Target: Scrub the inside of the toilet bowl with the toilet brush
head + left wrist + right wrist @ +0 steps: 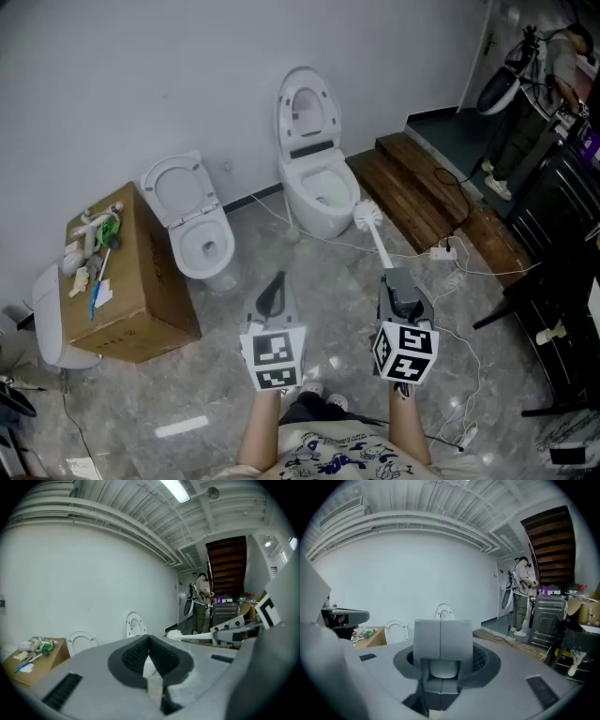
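your right gripper [395, 278] is clamping the toilet brush [367, 217], left gripper [274, 291] closed and empty; you should be dipping the bristles into the toilet bowl [298, 187] just ahead.

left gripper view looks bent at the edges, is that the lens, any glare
Left gripper view: fisheye bends the ceiling lines, corners black, ceiling lamp blown out. Right gripper view: same warp and black corners. Head view: straighter, with a lamp reflection glaring on the floor.
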A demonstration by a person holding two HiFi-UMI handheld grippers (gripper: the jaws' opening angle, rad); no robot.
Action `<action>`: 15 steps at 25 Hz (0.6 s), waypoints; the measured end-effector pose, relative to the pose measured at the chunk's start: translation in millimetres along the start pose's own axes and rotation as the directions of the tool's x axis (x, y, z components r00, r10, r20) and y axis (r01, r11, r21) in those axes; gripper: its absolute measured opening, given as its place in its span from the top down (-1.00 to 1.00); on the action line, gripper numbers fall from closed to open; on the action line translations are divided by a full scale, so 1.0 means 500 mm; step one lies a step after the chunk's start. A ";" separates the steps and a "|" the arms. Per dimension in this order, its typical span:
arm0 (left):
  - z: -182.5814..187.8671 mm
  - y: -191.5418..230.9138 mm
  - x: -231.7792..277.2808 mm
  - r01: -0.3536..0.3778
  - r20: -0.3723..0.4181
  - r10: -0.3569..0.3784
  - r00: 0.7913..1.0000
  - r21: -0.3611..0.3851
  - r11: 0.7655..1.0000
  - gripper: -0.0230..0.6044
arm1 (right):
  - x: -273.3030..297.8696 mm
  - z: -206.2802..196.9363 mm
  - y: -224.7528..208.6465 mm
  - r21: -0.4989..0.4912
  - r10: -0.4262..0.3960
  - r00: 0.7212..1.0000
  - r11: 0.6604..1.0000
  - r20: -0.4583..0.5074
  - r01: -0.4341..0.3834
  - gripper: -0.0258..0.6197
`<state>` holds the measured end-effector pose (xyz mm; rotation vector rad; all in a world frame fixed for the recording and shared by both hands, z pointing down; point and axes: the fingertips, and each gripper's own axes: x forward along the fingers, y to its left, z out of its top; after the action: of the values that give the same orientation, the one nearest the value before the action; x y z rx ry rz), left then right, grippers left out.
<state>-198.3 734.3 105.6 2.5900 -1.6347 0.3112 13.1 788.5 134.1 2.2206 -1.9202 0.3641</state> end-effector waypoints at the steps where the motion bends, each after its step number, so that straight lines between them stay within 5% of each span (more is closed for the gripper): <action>1: -0.002 0.002 -0.001 -0.001 0.001 0.001 1.000 -0.003 1.000 0.92 | 0.000 -0.002 0.001 0.000 0.000 1.000 1.000 0.000 0.000 0.40; 15: -0.009 0.039 0.038 -0.004 -0.003 0.004 1.000 -0.008 1.000 0.92 | 0.051 -0.005 0.012 0.023 0.001 1.000 1.000 -0.005 -0.001 0.40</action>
<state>-208.6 709.6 113.0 2.5790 -1.6371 0.3082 10.2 764.2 143.8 2.2307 -1.9238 0.3936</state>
